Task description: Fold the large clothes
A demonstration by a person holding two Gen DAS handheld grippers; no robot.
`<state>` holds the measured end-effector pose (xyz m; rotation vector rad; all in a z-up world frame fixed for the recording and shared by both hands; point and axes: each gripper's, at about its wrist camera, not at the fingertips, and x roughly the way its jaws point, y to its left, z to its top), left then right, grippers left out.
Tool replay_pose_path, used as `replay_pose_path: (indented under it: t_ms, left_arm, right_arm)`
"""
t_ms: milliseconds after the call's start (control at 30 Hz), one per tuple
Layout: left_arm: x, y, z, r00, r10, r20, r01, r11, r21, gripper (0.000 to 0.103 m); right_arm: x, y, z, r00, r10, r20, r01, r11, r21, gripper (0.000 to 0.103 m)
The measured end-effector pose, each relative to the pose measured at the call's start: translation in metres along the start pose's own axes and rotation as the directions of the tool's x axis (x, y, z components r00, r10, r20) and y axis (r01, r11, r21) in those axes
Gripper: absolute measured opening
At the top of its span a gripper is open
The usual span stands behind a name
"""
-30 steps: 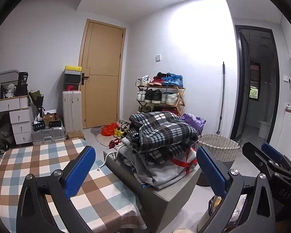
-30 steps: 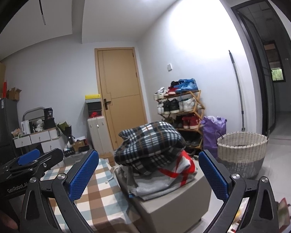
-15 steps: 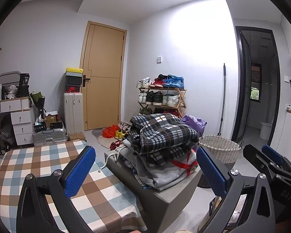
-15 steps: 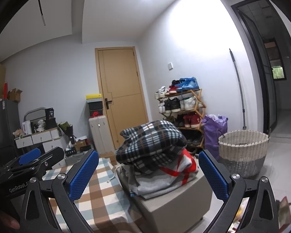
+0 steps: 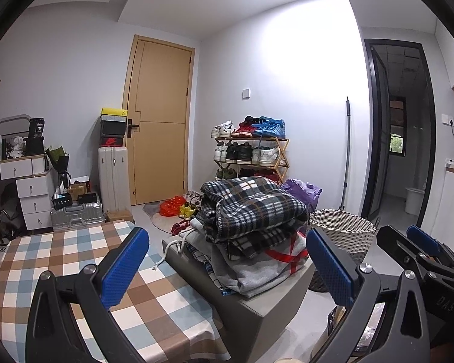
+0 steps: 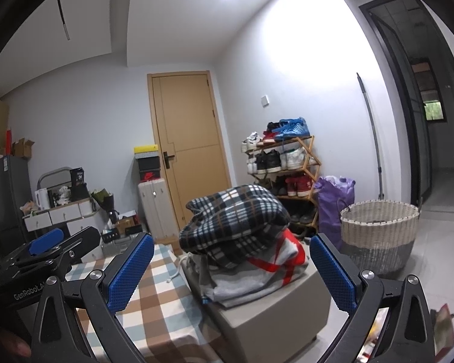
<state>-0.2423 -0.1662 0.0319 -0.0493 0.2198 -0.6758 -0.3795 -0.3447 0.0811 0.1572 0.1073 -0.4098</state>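
**Hand-held grippers hanging wide before the clothes pile**

Both hand-held grippers are hovering spread wide and gripping nothing: the left hand-held gripper over the checked desk, the right hand-held gripper beside it. Ahead of them, the clothes pile is sitting on a grey box just beside the desk, a plaid fleece lying on top of grey garments. A wicker basket is standing on the floor beyond the box.
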Motion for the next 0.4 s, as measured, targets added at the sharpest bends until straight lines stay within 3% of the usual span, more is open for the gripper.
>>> replay_pose_path:
  t_ms: [400]
  left_arm:
    - [0.0071,0.0039,-0.0027,0.999,-0.016,-0.042,0.015,1.000,-0.014,0.101]
  right_arm:
    - [0.0066,0.0000,-0.0060,0.999,0.035,-0.039,-0.034,0.999,0.033,0.103]
